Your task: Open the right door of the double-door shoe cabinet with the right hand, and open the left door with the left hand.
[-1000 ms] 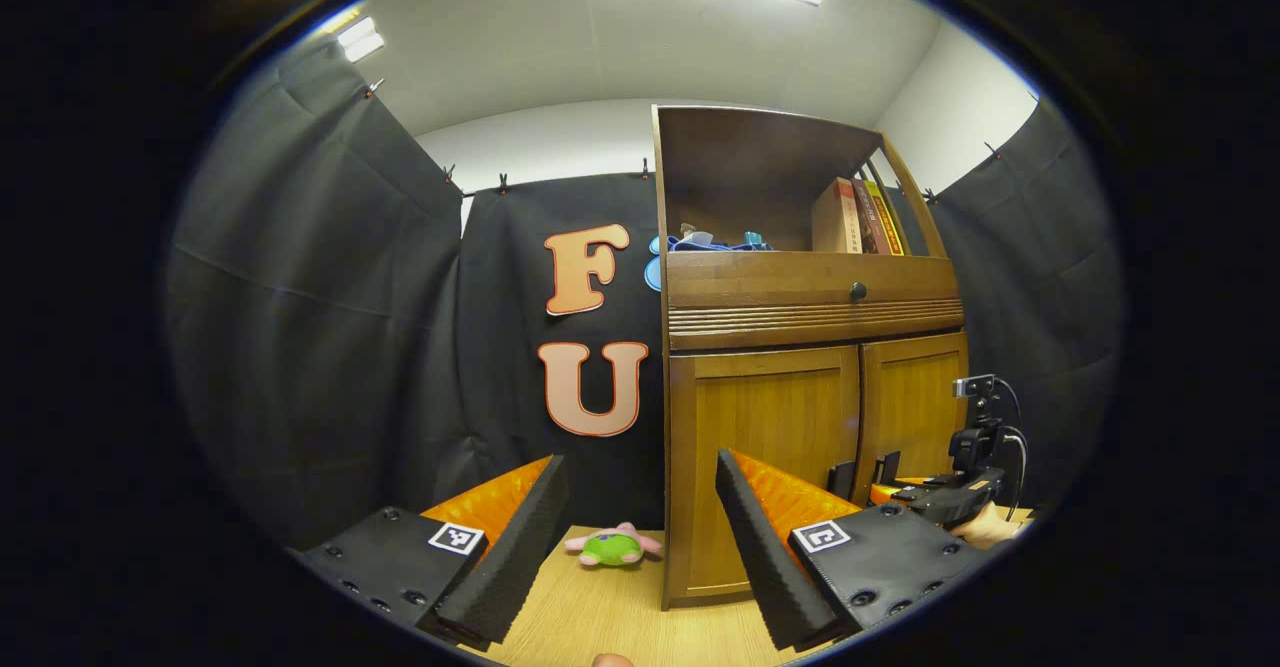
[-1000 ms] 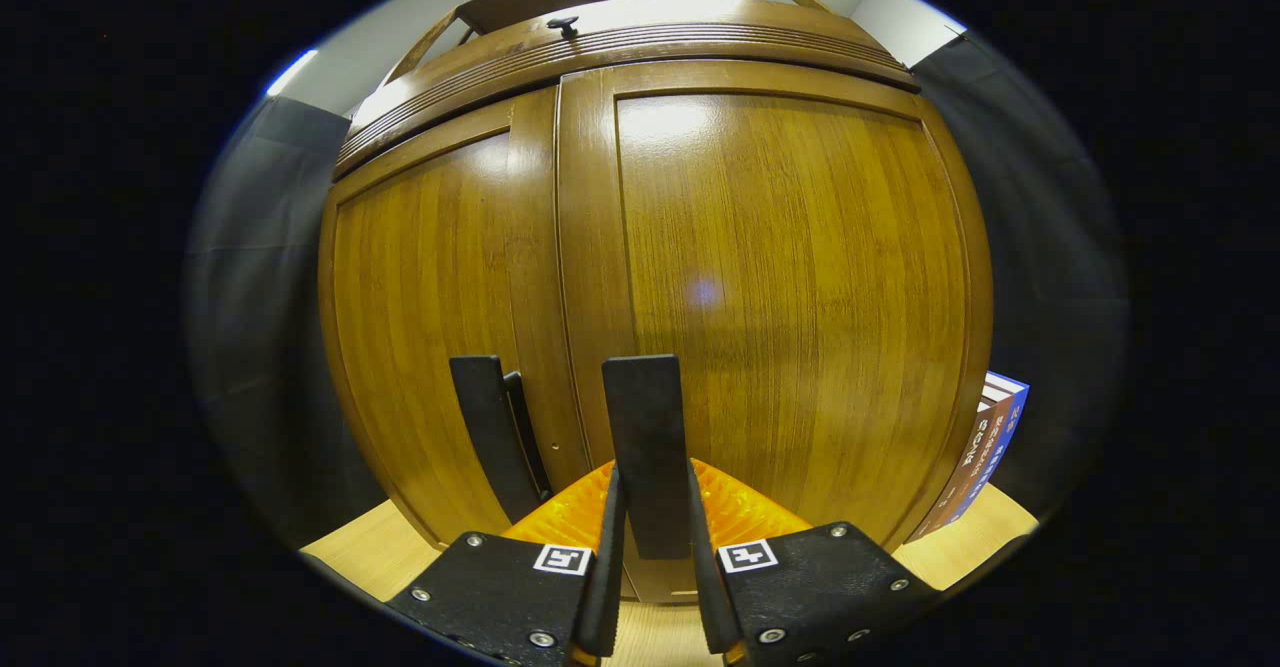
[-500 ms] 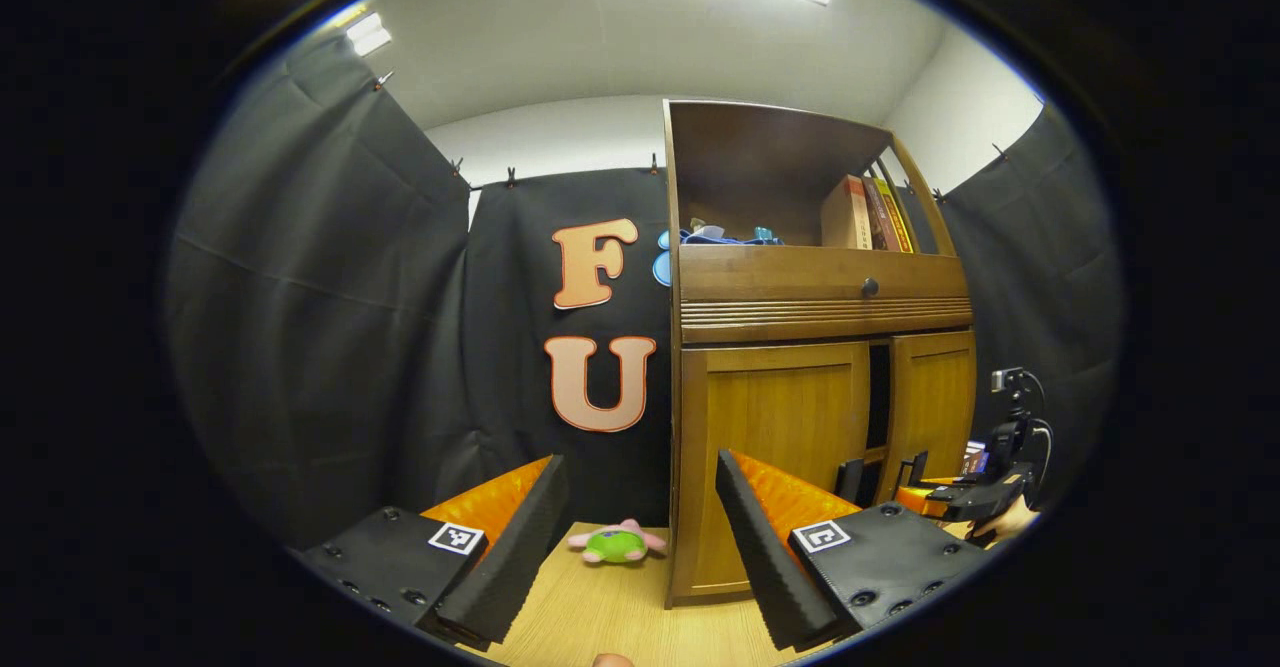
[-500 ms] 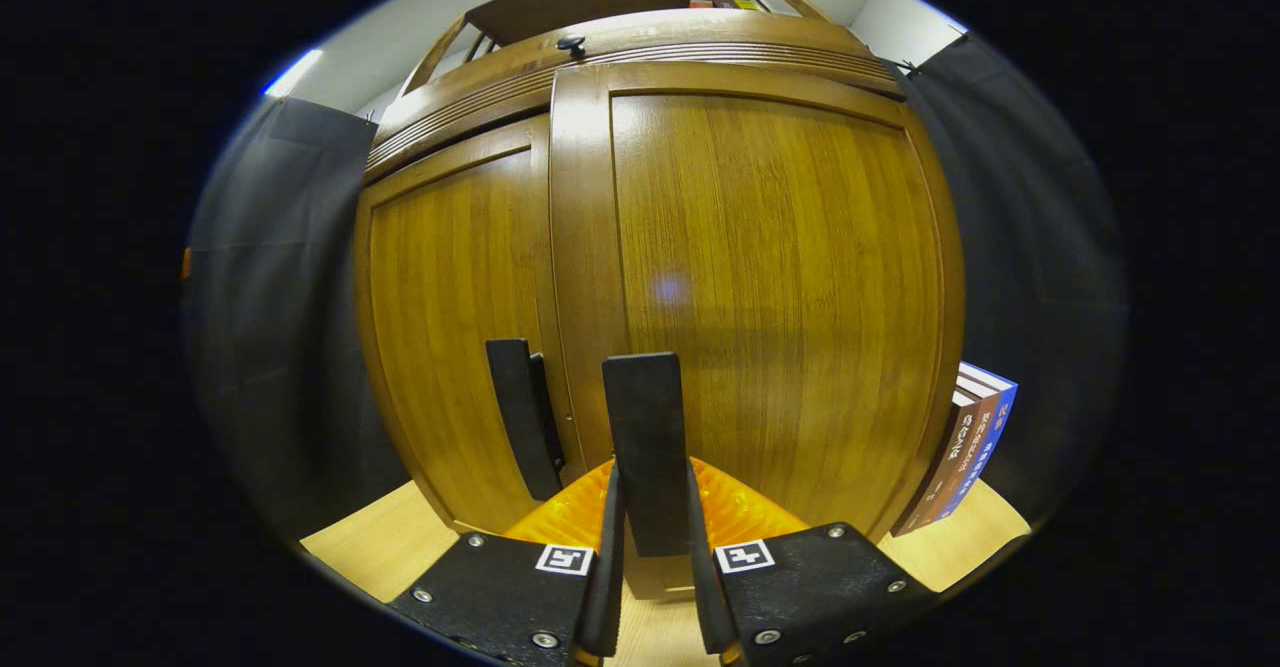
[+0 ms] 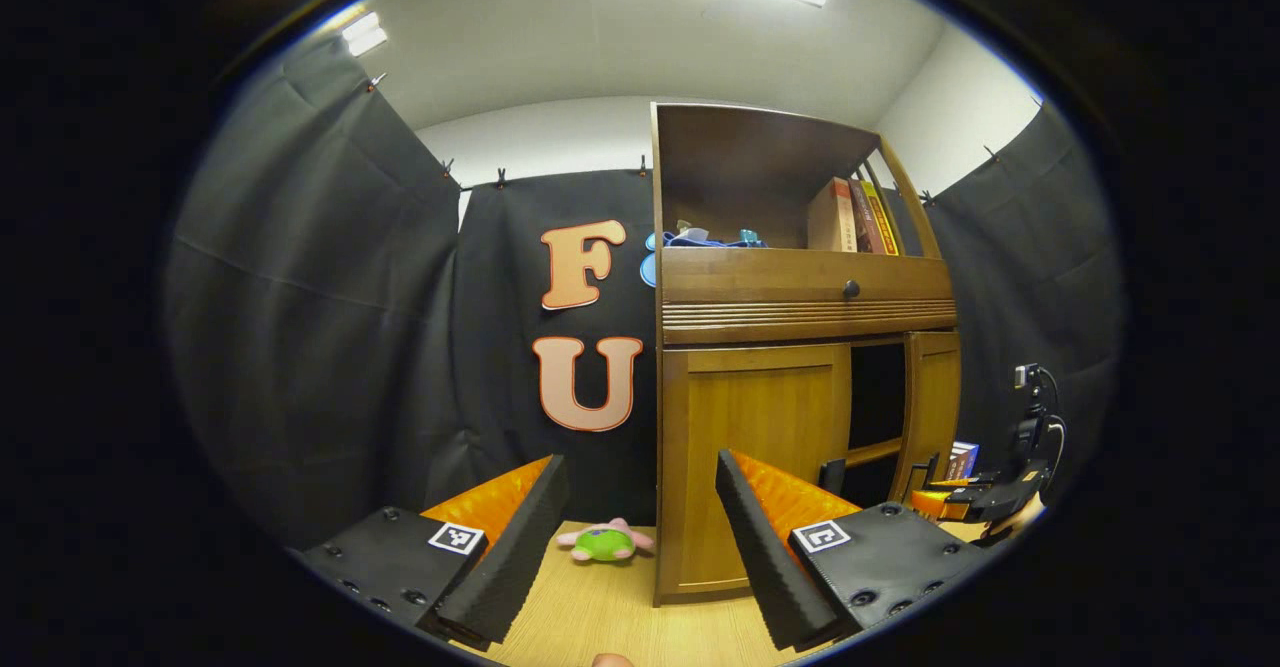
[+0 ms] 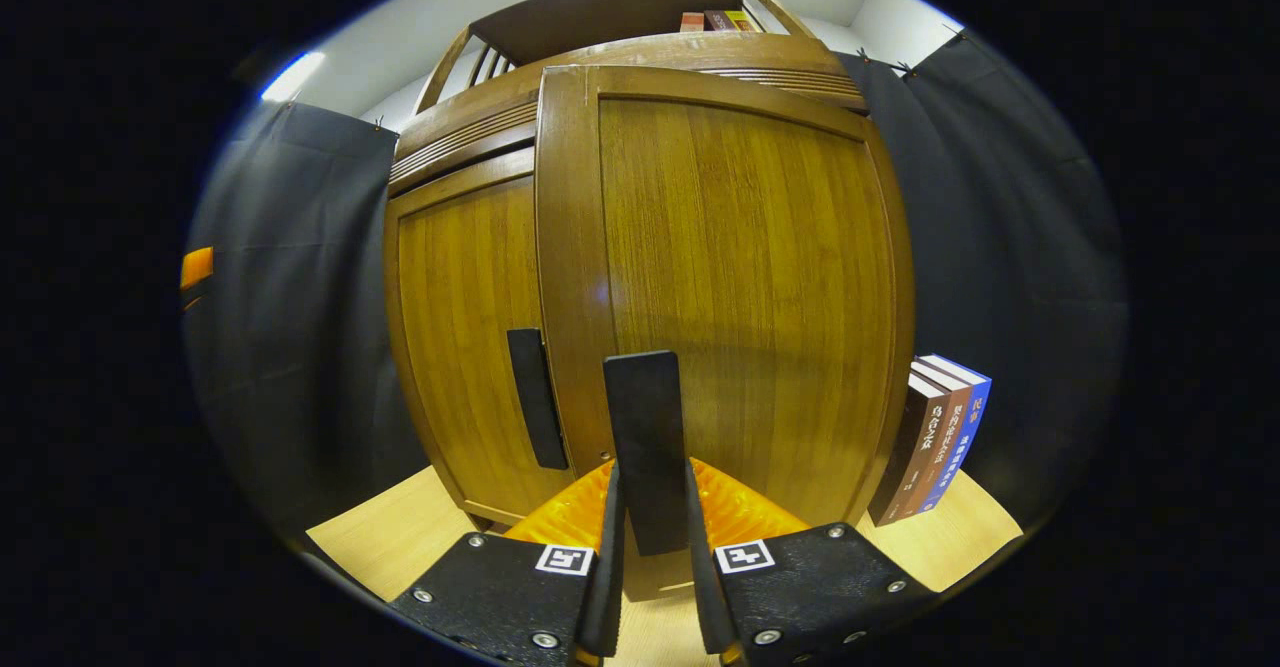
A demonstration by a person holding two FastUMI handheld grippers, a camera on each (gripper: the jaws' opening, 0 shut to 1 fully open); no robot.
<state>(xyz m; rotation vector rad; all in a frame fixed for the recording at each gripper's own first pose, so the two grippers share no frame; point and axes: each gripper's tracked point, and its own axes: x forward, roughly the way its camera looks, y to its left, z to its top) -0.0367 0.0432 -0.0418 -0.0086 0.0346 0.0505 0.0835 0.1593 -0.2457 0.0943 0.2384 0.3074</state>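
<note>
The wooden shoe cabinet (image 5: 800, 307) stands on the table. Its left door (image 5: 760, 447) is closed, with a black bar handle (image 5: 830, 475) at its inner edge. The right door (image 5: 932, 397) is swung partly out, leaving a dark gap (image 5: 877, 397) between the doors. My right gripper (image 5: 935, 477) is at that door, held by a hand. In the right gripper view the right gripper (image 6: 650, 487) is shut on the right door's black handle (image 6: 645, 417), with the right door (image 6: 740, 277) close ahead and the left door (image 6: 460, 327) behind it. My left gripper (image 5: 640, 467) hangs open, in front of the cabinet's left edge, holding nothing.
A green plush toy (image 5: 603, 543) lies on the wooden table (image 5: 600, 617) left of the cabinet. Books (image 6: 945, 437) stand upright against the cabinet's right side. Above the doors there is a drawer with a knob (image 5: 851, 289) and an open shelf holding books (image 5: 850, 215).
The right door has swung outward with my right gripper shut on its handle, widening the dark gap between the doors. My left gripper has stayed open and nearly still.
</note>
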